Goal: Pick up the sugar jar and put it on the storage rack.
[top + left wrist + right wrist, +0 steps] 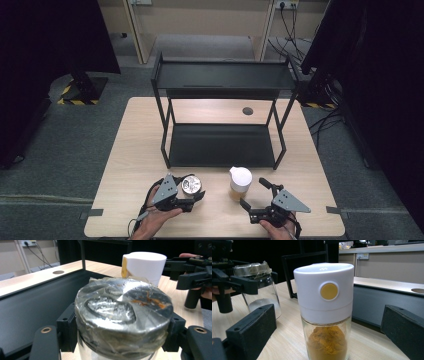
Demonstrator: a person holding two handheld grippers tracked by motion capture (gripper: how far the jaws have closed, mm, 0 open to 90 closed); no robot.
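The left gripper (pixel 192 196) holds the foil-capped jar (pixel 191 184) near the front edge of the desk (pixel 130 165); its jaws are closed on the glass just under the foil top, one on each side. The spice jar (pixel 240 183) with the white lid stands on the desk to the right, in front of the black shelf (pixel 220 145). The right gripper (pixel 255 194) has its jaws wide apart, one on each side of the spice jar, not touching it.
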